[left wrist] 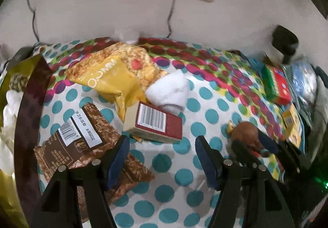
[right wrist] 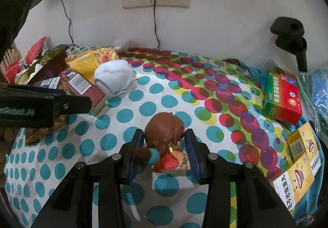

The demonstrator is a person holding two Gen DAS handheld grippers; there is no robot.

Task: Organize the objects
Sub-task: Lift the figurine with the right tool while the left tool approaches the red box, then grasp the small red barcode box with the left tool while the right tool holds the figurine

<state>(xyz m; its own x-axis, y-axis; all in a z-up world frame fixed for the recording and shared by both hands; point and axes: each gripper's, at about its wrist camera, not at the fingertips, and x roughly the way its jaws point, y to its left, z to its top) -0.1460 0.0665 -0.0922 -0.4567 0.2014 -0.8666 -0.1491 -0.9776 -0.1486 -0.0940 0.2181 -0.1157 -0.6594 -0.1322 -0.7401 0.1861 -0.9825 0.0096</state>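
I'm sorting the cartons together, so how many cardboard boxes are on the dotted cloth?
3: a dark red box left beside the white sock, a red-green box far right, a yellow box nearer, below it. The left clutter may hide more.

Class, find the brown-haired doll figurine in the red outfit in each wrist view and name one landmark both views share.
Left wrist view: the brown-haired doll figurine sits lower right, partly behind the right hand-held gripper.
Right wrist view: it is centre, between the gripper's blue pads.
Shared landmark: the rolled white sock.
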